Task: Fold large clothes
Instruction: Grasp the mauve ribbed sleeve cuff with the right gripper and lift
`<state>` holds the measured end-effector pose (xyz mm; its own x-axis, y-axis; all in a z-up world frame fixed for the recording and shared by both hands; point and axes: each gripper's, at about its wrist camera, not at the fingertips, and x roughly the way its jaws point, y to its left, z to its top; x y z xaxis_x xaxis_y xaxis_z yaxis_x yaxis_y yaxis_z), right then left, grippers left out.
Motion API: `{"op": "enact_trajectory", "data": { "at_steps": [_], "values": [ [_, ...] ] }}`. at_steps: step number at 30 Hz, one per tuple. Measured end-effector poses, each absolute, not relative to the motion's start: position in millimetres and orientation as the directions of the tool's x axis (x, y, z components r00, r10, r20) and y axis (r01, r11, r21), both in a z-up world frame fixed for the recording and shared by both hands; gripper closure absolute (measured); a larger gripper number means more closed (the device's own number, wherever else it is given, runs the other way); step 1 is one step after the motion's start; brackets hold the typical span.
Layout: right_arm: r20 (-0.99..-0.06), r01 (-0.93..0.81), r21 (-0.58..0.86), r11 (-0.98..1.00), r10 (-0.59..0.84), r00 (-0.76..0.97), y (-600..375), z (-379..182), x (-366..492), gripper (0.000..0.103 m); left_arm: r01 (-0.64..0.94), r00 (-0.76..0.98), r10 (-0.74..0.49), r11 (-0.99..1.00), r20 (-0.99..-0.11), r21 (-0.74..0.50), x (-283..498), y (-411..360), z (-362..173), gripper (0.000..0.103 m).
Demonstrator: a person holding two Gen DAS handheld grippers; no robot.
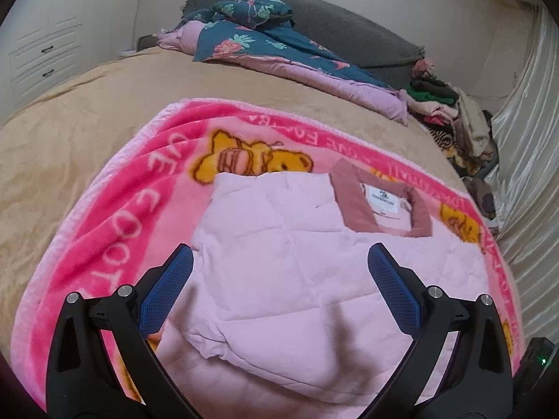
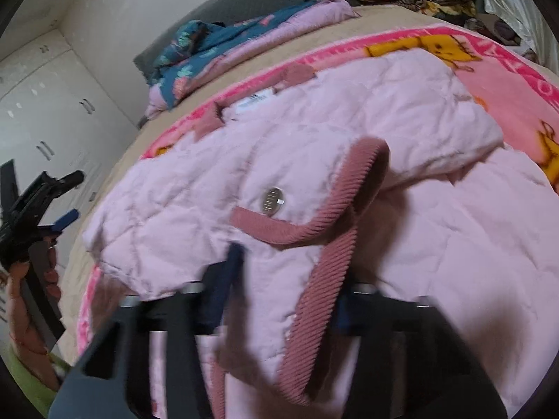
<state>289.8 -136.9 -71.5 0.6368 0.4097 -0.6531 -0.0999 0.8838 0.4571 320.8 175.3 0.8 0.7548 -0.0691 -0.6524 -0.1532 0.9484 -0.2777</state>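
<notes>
Pink quilted jacket lying on a bear-print blanket on the bed, one claw spread above it, the other blurred at its cuff.

The pink quilted jacket is lying flat on the pink bear blanket, its dusty-rose collar sitting at about 1 o'clock in the left wrist view. The ribbed cuff trim is running between the fingers of the right claw, which are motion-blurred with the jacket fabric between them; I cannot tell whether they are pinching it. A silver snap button is sitting just above the trim. The left claw is hovering spread wide over the jacket, holding nothing. Farther out, a floral quilt is lying at 12 o'clock on the tan bedspread, with a clothes pile at 2 o'clock.
</notes>
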Motion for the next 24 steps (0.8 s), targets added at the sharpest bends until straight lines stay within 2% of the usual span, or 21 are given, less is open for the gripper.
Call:
{"op": "enact_trajectory", "data": {
  "at_steps": [5,13,18,24],
  "values": [
    [-0.583,-0.190,0.398,0.898,0.407,0.703,-133.4,-29.8,287.2,0.086,-0.150,0.764,-0.070,0.947,-0.641,-0.283,319.7,178.8,5.6,0.009],
    [-0.468,-0.314,0.175,0.933,0.359,0.807,-134.1,64.4,314.7,0.087,-0.133,0.782,-0.088,0.944,-0.617,-0.303,318.9,184.1,13.3,0.009],
    [-0.467,-0.303,0.151,0.941,0.338,0.817,-141.2,71.4,337.8,0.088,-0.102,0.785,-0.108,0.949,-0.610,-0.299,322.2,180.8,12.4,0.009],
    [-0.515,-0.245,0.155,0.957,0.290,0.806,-153.4,40.1,354.6,0.088,-0.076,0.762,-0.117,0.961,-0.637,-0.268,329.9,165.4,2.7,0.009]
  ]
}}
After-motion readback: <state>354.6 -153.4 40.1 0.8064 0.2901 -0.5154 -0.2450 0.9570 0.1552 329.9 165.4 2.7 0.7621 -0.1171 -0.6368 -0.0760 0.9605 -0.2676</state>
